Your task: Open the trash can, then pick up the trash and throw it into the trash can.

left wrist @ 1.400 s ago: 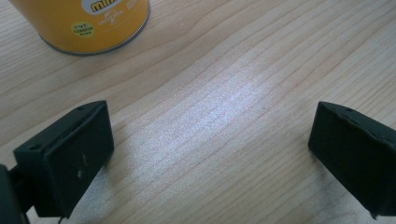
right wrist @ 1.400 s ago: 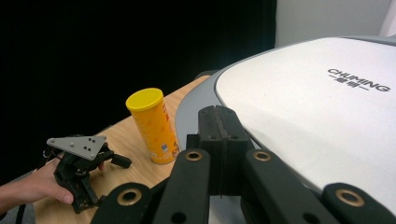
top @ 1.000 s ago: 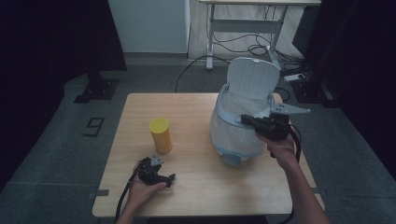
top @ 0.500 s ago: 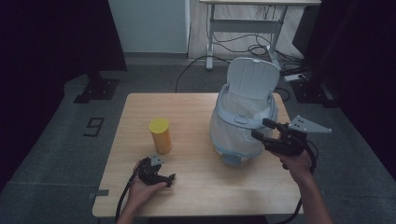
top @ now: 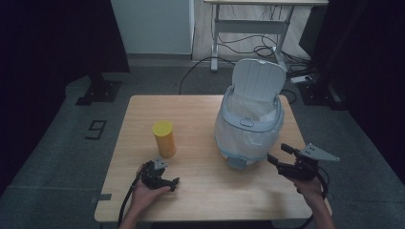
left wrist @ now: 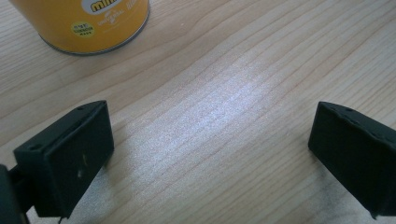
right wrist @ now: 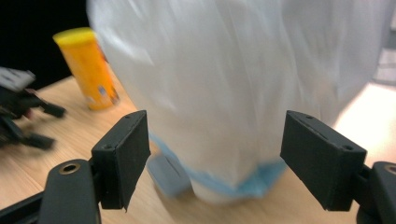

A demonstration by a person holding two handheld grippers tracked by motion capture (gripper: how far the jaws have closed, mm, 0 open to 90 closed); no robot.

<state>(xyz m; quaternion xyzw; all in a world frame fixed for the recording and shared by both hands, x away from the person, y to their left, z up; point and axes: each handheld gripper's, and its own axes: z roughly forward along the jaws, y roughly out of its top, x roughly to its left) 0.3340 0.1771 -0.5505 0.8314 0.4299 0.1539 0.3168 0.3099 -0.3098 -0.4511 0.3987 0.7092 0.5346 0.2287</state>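
Note:
A yellow canister (top: 164, 138) stands upright on the wooden table (top: 205, 191), left of centre; its base (left wrist: 81, 23) shows at the top left of the left gripper view. A pale blue bin (top: 249, 119) lined with a clear plastic bag has its lid raised. My left gripper (top: 165, 179) rests on the table just in front of the canister, jaws wide apart over bare wood. My right gripper (top: 279, 155) hovers at the bin's right front, open, nothing between its jaws. In the right gripper view the bagged bin (right wrist: 233, 84) and canister (right wrist: 88, 67) lie ahead.
The bin's foot pedal (top: 237, 162) sticks out toward the front edge. A desk frame with cables (top: 248, 28) stands behind the table on the grey floor. Dark curtains hang on both sides.
My right gripper has drawn back from the bin's rim, down and to the right, toward the table's front right corner. The left gripper has stayed put.

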